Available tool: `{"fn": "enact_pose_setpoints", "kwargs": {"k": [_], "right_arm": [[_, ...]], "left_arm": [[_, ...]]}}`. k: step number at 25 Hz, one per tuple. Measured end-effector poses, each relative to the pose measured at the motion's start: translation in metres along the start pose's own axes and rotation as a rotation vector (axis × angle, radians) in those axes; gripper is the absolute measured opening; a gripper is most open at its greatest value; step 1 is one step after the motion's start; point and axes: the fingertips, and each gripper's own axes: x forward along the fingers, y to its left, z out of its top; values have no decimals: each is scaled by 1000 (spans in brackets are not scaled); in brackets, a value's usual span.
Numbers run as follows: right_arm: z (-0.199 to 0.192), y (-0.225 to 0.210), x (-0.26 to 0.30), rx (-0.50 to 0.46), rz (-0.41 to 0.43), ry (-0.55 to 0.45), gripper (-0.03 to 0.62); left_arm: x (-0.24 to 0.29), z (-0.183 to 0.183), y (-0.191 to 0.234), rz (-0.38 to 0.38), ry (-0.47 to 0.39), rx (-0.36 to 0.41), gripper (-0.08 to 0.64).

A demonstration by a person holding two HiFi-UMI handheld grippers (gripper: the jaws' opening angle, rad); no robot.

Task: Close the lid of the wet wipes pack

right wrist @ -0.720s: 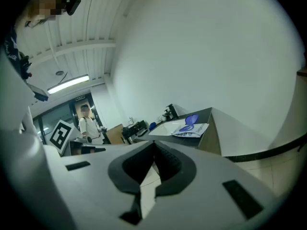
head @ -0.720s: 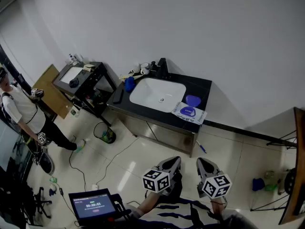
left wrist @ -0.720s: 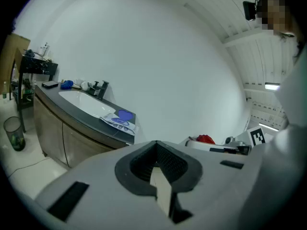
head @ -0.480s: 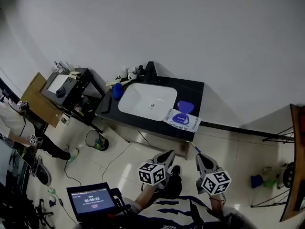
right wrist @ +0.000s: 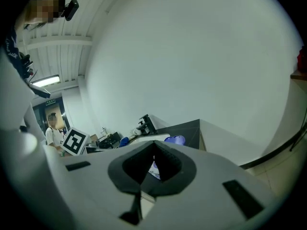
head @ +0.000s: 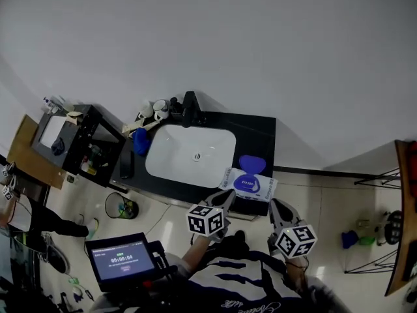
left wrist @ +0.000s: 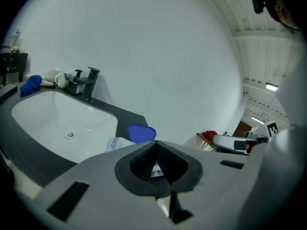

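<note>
The wet wipes pack [head: 249,185] lies on the black bench [head: 262,135] just right of the white sink [head: 171,150], at the bench's front corner. Its blue lid [head: 252,164] is flipped open on the pack's far side. The left gripper [head: 223,195] hangs in front of the sink's right end, tips close to the pack's near edge. Its fingers [left wrist: 139,170] are pressed together with nothing between them. The right gripper [head: 279,207] sits further right of the sink, off the bench's corner, fingers likewise together and empty. A tap [head: 189,108] stands behind the sink.
</note>
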Motion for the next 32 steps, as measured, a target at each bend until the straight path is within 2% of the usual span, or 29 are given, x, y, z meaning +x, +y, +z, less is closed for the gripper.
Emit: {"fn": "enact_pose_setpoints", "kwargs": {"k": [3,8,13,17,21,27,32], "right_arm": [[0,-6,18,-1,-23,26,-8],[6,-18,38,-2,-47,66,-8],[13,-42,48,-16,-52,94,-8],[18,-69,70,-30,-43,154,-8],[19,-93,97,-66,4,249,-8],[11,-118,152,-130,77,347,-8],[-4,-128,182,-108,135,442,9]], "left_arm": [[19,1,14,-19,37,-8,0],[42,-11,33,-20,85,-74,0],[57,-43,56,51,169,-127,2],[66,-57,72,102,222,-168,0],[73,-63,72,118,260,-260,0],[76,-64,85,184,297,-270,0],[78,-65,89,197,293,-319,0]]}}
